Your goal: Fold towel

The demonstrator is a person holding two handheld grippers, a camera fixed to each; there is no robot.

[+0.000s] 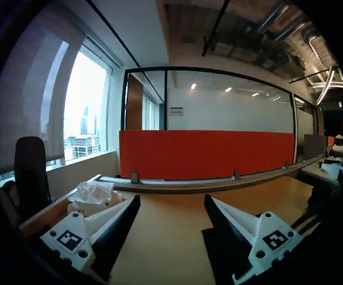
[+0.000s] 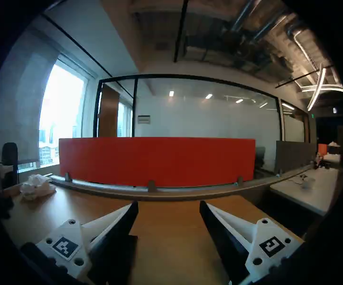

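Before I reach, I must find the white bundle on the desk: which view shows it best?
Left gripper view: the bundle looks large and near, its crumples plain. The right gripper view shows the bundle small, far left on the desk.

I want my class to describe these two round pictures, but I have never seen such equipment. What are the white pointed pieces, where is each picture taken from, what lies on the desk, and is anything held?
There is no robot here. A person carries a two-finger gripper in each hand, and a wide-angle camera rides on each one, looking forward along its fingers. The white pointed pieces are those fingers. The left gripper view looks past the left gripper, and the right gripper view looks past the right gripper. Both are open and hold nothing. Below them is a wooden desk with an orange divider along its far edge. A crumpled whitish bundle lies on the desk at the left in both views. I cannot tell whether it is the towel.
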